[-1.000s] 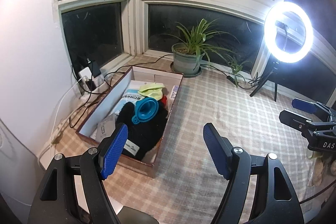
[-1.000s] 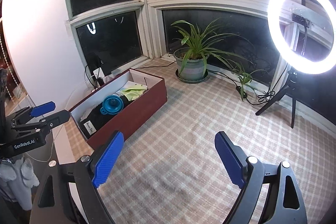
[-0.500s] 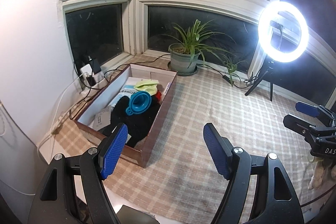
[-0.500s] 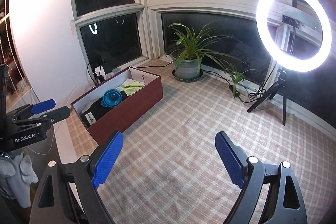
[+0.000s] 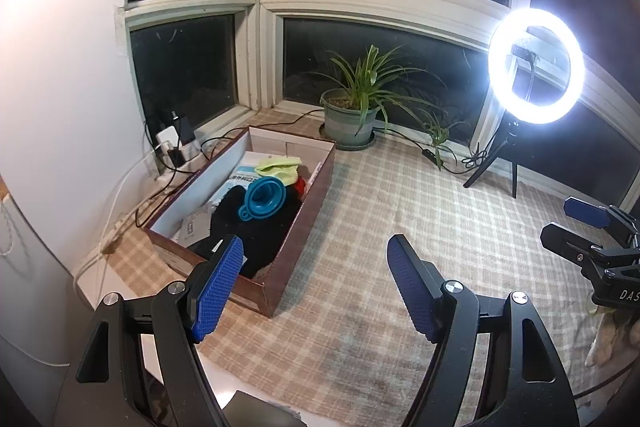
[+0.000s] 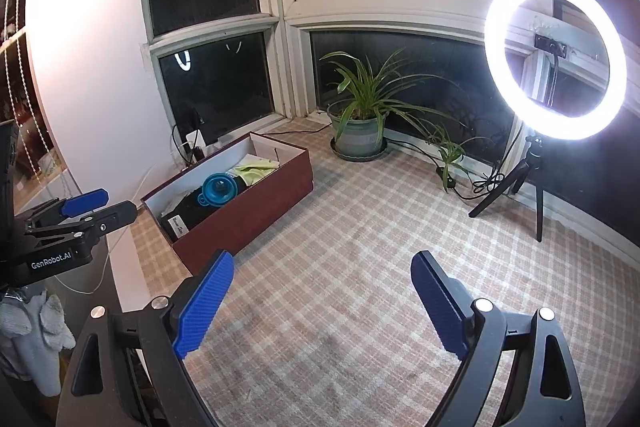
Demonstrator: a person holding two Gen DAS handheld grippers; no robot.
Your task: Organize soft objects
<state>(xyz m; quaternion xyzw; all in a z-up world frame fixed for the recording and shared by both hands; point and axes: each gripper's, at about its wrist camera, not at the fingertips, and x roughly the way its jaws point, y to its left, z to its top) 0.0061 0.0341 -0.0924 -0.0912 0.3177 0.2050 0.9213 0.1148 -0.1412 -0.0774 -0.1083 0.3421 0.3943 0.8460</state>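
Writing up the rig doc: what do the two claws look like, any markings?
Both match: black angular frames with triangular cutouts and silver pivot screws, each finger faced with a blue textured pad. The left claw carries white "GenRobot.AI" lettering on its side, readable from the right wrist view. The right claw shows white letters starting "DAS", cut off at the picture edge. Pale knit gloves show below each.

A box [image 5: 304,227] sits at the left of the counter [image 5: 400,227], holding a funnel [image 5: 262,197] on clothes [image 5: 260,231]; a potted plant [image 5: 352,115] stands beyond it, a ring light [image 5: 534,67] far right.
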